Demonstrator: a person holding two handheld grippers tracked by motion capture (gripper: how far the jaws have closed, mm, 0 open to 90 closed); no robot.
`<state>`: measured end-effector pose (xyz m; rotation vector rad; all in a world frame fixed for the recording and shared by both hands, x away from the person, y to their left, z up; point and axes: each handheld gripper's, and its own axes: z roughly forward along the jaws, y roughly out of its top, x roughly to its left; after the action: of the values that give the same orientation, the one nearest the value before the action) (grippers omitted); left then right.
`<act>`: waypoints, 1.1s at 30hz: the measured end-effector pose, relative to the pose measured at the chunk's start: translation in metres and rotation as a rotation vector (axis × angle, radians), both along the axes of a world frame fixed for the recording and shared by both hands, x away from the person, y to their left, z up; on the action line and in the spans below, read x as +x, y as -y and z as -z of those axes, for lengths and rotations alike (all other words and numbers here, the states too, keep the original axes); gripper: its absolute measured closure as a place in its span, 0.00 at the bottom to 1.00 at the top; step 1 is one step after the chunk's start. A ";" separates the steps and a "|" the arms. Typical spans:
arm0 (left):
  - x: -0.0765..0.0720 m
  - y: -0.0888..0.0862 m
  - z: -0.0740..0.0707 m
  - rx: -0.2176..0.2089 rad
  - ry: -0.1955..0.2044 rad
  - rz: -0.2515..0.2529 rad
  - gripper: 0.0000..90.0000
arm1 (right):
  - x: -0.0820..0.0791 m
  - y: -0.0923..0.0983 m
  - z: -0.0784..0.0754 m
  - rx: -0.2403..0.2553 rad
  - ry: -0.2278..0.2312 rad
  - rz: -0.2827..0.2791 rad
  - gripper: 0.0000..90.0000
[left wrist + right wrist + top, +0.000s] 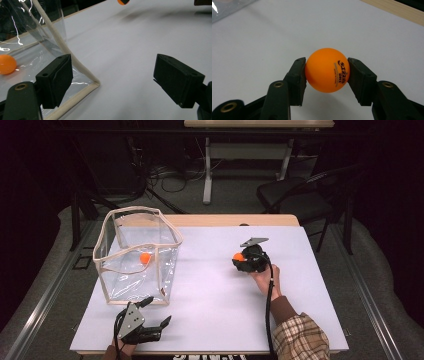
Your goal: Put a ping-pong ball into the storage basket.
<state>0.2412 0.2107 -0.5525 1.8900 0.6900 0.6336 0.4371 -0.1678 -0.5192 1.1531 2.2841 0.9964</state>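
An orange ping-pong ball [326, 70] with dark print sits between the black pads of my right gripper [326, 72], which is shut on it just above the white table. From the high view, that gripper [240, 258] is right of centre with the ball [238, 256] at its tip. A second orange ball [145, 258] lies inside a clear plastic bag [159, 270] with a cream rim at the left. My left gripper [159, 312] stands open at the front left, beside the bag's near corner [96, 83]; nothing is between its jaws. The ball in the bag [7, 64] shows through the plastic.
The white table top [210, 305] ends in a wooden edge at the back. A black folding chair [300, 195] and a desk frame stand beyond it, with cables on the floor.
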 end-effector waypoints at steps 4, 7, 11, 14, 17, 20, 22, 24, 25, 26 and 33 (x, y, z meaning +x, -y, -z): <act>0.001 -0.002 0.000 -0.010 -0.002 -0.007 0.18 | 0.000 0.000 -0.004 0.006 0.006 -0.006 0.57; 0.002 0.000 0.000 -0.001 -0.004 0.002 0.18 | 0.000 -0.002 -0.007 0.014 0.008 -0.014 0.57; 0.003 0.000 0.000 -0.004 -0.002 0.005 0.18 | -0.001 -0.006 -0.013 0.021 0.020 -0.026 0.57; 0.002 0.001 0.000 0.000 -0.003 0.008 0.18 | -0.003 -0.009 -0.018 0.016 0.031 -0.038 0.57; 0.001 0.001 -0.001 0.000 0.003 0.009 0.18 | -0.006 -0.012 -0.024 0.024 0.036 -0.045 0.57; 0.001 0.002 -0.001 0.003 0.003 0.005 0.18 | -0.008 -0.014 -0.028 0.024 0.048 -0.056 0.57; 0.001 0.002 -0.001 0.004 0.004 0.005 0.18 | -0.009 -0.016 -0.030 0.024 0.055 -0.062 0.57; 0.001 0.002 -0.001 0.000 0.001 0.005 0.18 | -0.010 -0.016 -0.033 0.023 0.059 -0.067 0.57; 0.001 0.001 -0.001 0.001 0.002 0.005 0.18 | -0.010 -0.016 -0.034 0.022 0.061 -0.068 0.57; 0.001 0.001 -0.001 -0.003 0.000 0.002 0.18 | -0.010 -0.016 -0.035 0.023 0.064 -0.068 0.57; -0.001 -0.001 -0.001 -0.002 0.000 -0.007 0.18 | -0.012 -0.017 -0.045 0.025 0.078 -0.076 0.57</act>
<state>0.2400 0.2121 -0.5514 1.8863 0.6977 0.6370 0.4251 -0.1511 -0.4739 1.0254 2.2748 1.0818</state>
